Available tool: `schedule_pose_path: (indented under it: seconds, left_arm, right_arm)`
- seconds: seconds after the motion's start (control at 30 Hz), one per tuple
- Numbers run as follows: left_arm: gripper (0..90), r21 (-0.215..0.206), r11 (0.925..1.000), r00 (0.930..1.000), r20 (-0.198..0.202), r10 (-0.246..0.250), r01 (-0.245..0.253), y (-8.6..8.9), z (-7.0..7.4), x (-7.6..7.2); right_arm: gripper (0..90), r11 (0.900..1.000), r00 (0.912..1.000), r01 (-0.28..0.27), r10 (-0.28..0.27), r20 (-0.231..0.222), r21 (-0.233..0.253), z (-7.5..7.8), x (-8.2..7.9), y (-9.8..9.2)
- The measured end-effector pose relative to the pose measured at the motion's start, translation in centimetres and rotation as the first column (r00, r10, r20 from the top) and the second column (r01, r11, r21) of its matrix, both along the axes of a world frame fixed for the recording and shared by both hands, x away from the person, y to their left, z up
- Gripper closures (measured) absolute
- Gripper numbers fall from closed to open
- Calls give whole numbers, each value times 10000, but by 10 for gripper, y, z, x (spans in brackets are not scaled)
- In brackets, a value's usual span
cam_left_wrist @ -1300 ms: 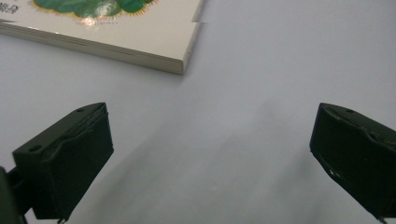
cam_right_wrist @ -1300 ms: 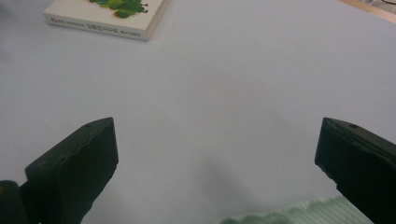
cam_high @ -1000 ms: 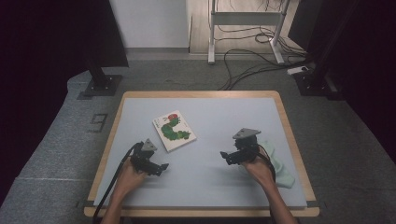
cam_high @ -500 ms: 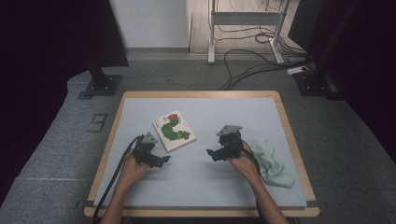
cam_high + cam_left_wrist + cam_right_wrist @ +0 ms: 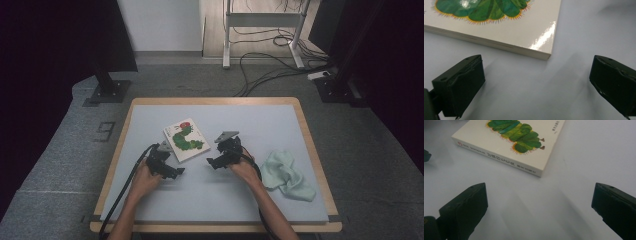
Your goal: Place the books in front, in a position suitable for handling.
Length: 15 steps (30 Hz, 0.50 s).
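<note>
Grey desk: both grippers, left and right, fingers spread wide, flank the caterpillar book, touching nothing.

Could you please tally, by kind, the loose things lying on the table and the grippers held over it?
Book: 1
Cloth: 1
Grippers: 2, the left gripper and the right gripper, both open
Total: 4

The book's top is cut off; spine text perhaps unreadable.
</note>
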State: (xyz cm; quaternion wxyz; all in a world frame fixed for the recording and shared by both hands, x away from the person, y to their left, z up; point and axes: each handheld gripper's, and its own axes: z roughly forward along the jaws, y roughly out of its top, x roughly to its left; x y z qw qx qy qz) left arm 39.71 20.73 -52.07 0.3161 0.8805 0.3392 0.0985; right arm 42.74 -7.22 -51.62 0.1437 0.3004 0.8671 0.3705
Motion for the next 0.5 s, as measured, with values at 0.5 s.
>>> schedule_pose_path:
  seconds: [0.5]
  left_arm:
    - [0, -30, 9993, 9984, 410, -382, 383, -10, -6, -4]
  right_arm:
    - [108, 9990, 9983, -429, 433, -402, 114, -14, 23, 33]
